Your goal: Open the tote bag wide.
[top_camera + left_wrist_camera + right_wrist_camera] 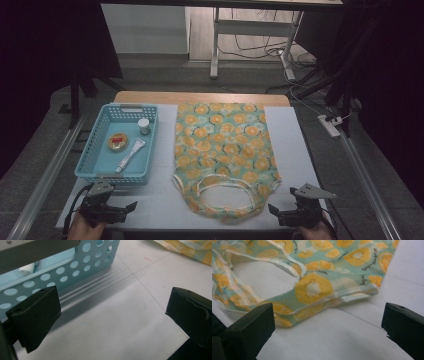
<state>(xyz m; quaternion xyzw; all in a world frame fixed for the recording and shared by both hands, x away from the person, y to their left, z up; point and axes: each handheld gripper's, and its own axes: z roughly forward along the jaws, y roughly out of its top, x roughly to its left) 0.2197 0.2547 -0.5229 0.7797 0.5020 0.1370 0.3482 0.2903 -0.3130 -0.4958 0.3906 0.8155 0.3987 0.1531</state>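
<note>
Garment (225, 150) printed with orange citrus slices on pale green lies flat on the white table cover (295, 145), its banded arm and neck openings nearest the grippers, just ahead and to the left of the right gripper (276, 211). Basket (100, 145), light blue with round holes, sits just ahead of the left gripper (131, 206); inside are a white tube (130, 155), a round tin (117, 142) with what may be a red label, and a small jar (144, 126). Both grippers rest spread wide apart, grasping nothing.
</note>
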